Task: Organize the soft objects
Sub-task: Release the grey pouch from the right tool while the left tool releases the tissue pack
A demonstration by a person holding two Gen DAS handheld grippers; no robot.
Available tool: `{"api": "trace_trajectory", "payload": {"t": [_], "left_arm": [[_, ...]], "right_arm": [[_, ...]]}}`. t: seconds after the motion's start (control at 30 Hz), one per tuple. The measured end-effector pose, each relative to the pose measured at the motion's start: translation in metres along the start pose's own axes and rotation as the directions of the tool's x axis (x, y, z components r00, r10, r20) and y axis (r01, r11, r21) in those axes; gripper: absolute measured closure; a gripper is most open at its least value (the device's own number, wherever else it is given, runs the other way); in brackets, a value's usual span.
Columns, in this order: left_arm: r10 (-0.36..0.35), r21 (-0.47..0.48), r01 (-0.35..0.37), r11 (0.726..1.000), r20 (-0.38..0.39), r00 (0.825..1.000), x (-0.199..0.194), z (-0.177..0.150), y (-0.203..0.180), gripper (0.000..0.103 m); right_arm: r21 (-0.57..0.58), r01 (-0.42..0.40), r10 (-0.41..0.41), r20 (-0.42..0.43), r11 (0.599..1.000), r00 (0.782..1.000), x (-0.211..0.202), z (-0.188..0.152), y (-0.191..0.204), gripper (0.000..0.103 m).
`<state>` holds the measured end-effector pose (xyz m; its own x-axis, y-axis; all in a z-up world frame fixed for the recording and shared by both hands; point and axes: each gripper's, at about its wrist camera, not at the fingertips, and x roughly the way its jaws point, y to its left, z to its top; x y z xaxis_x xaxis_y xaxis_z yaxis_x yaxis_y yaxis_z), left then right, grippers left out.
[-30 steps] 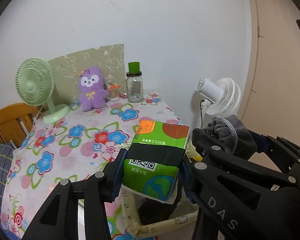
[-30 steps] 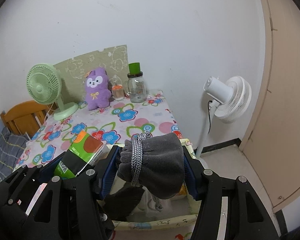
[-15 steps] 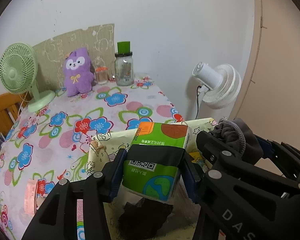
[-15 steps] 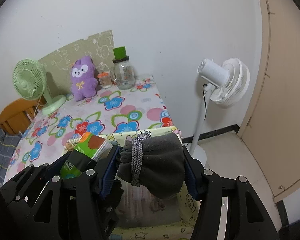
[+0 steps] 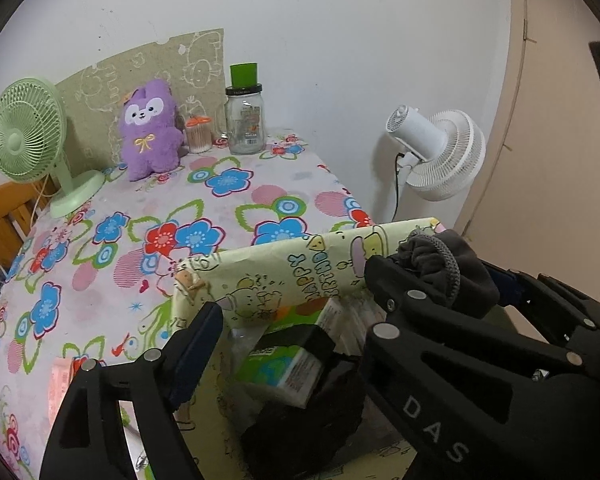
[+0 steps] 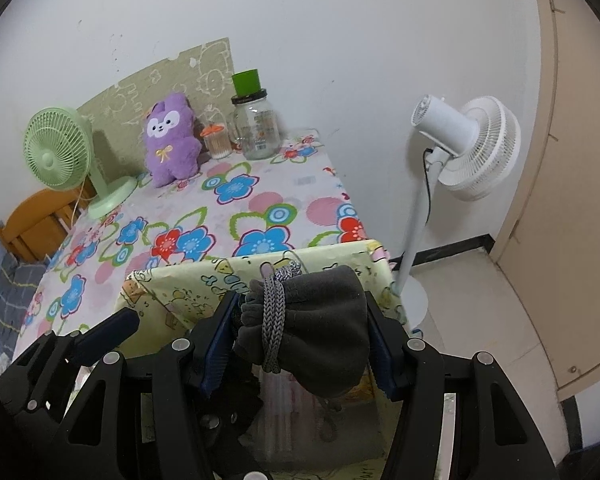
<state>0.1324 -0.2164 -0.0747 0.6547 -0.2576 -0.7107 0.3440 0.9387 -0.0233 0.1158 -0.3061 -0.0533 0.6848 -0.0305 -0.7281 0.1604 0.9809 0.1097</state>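
Over the box (image 5: 300,264), left side: my left gripper (image 5: 288,344) jaws just spread, tissue pack (image 5: 284,368) released, lying inside | right side: right gripper (image 6: 300,344) jaws clenched on grey pouch (image 6: 320,328) above the box | next: lower below rim before releasing, clear of pack.

A lived-in room of a home is shown. A bench (image 5: 228,216) is covered with a bright flowered cloth, and a purple plush toy (image 5: 150,130), a small green desk fan (image 5: 28,140) and a glass jar (image 5: 246,120) with a green cup on its lid are set along a plain white wall. A white pedestal fan (image 6: 466,148) is stood on the floor, and a wooden chair (image 5: 8,216) is seen at the bench's edge
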Motion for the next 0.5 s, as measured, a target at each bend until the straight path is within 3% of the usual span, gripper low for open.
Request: {"api": "trace_trajectory", "payload": {"t": [0.1,0.33,0.5], "left_arm": [[0.006,-0.002,-0.006,1.0,-0.008,1.0,0.0,-0.001,0.003,0.018],[0.017,-0.003,-0.017,1.0,0.009,1.0,-0.009,-0.004,0.009,0.015],[0.03,0.004,-0.03,1.0,0.031,0.999,-0.019,-0.007,0.013,0.012]], "right_arm": [[-0.005,-0.001,0.001,-0.016,1.0,1.0,0.003,0.0,0.003,0.038],[-0.008,0.001,-0.001,0.012,1.0,1.0,-0.007,-0.004,0.011,0.015],[-0.011,0.009,-0.009,0.025,1.0,1.0,-0.016,-0.006,0.016,0.013]]}}
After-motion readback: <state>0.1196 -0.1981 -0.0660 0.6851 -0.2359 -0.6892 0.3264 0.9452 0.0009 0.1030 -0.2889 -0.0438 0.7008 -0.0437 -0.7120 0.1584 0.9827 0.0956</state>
